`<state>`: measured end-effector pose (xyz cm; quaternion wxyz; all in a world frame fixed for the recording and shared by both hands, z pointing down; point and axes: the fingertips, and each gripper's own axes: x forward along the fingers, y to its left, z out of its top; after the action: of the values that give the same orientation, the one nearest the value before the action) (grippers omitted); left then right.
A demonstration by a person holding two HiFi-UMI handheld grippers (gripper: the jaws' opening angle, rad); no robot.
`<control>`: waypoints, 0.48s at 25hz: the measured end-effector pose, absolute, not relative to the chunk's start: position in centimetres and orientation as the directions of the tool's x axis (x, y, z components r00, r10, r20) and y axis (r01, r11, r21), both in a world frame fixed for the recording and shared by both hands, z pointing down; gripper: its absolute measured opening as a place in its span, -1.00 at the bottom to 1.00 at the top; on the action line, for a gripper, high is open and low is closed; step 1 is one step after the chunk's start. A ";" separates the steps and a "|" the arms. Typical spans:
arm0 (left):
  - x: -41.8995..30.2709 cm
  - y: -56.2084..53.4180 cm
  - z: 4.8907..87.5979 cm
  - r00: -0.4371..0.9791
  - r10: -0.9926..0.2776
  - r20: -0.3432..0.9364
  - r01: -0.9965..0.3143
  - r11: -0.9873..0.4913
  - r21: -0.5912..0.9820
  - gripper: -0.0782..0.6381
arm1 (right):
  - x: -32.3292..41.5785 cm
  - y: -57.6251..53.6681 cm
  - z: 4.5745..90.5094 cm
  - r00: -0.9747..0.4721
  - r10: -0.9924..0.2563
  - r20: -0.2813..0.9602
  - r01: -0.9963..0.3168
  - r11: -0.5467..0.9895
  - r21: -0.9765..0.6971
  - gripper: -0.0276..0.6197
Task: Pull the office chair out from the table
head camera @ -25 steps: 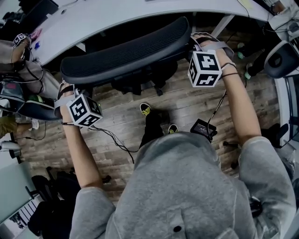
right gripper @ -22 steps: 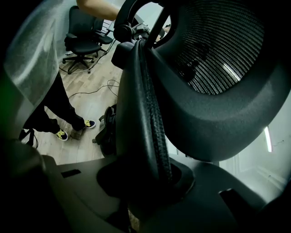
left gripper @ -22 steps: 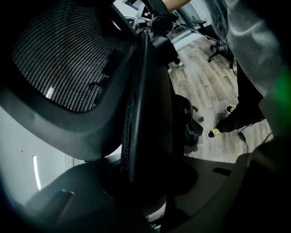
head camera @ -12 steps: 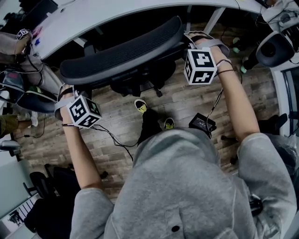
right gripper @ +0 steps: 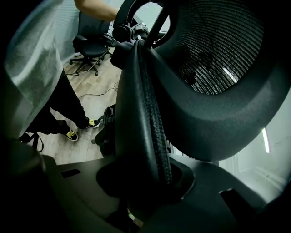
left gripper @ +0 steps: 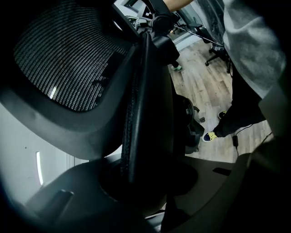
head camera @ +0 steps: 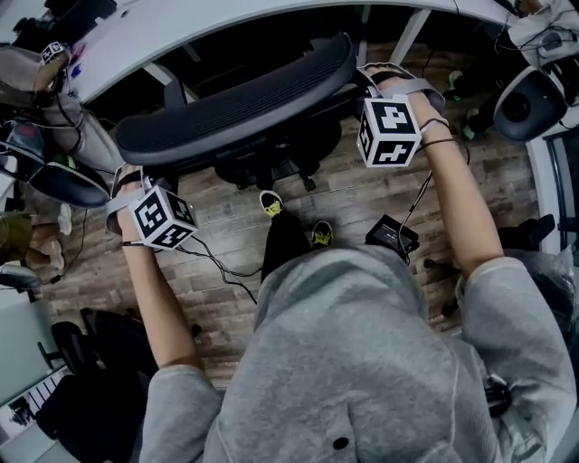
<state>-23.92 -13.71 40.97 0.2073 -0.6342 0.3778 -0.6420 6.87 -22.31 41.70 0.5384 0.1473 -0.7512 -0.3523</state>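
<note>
Here, in the head view, the office chair [head camera: 244, 104] stands close against the curved table [head camera: 181, 27], facing it, with its back toward the person. The backrest's top edge runs from lower left to upper right, roughly along the table's edge. The left gripper [head camera: 128, 181] sits at one end of that edge and the right gripper [head camera: 373, 80] at the other. This two-ended hold probably lets a pull come straight back over the wooden floor [head camera: 226, 226] without the chair swivelling.

In the left gripper view, the backrest's side rim [left gripper: 145, 113] rises upright out of the gap of the left gripper [left gripper: 145, 182]. The jaws are closed on it, and the mesh shows at the left.

In the right gripper view, the opposite rim [right gripper: 143, 113] stands likewise in the right gripper [right gripper: 143, 182]. That gripper is clamped on it, with the mesh at the right. Gripping the stiff rim rather than the yielding mesh seems the reason for both holds.
</note>
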 end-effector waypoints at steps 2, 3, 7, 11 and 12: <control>-23.8 -13.3 41.0 -0.109 -0.742 0.662 -0.212 -0.633 -0.744 -0.43 | 6.9 -21.9 41.7 -0.378 -0.601 0.705 0.156 0.709 0.688 -0.55; -23.8 -13.1 41.0 -0.109 -0.738 0.665 -0.213 -0.636 -0.741 -0.43 | 7.0 -21.6 41.7 -0.377 -0.600 0.705 0.156 0.709 0.687 -0.55; -23.6 -12.1 41.1 -0.113 -0.719 0.686 -0.229 -0.653 -0.722 -0.43 | 7.1 -20.8 41.8 -0.376 -0.596 0.710 0.166 0.710 0.684 -0.55; -23.5 -11.4 41.2 -0.116 -0.729 0.675 -0.217 -0.644 -0.733 -0.43 | 7.5 -20.0 41.8 -0.373 -0.598 0.709 0.162 0.710 0.685 -0.55; -23.4 -11.1 41.1 -0.113 -0.727 0.678 -0.219 -0.647 -0.730 -0.43 | 7.5 -19.8 41.7 -0.374 -0.599 0.708 0.162 0.710 0.686 -0.55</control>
<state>-23.38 -11.08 41.11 0.1961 -0.6365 0.3714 -0.6469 7.54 -19.76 41.72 0.5404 0.1455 -0.7502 -0.3521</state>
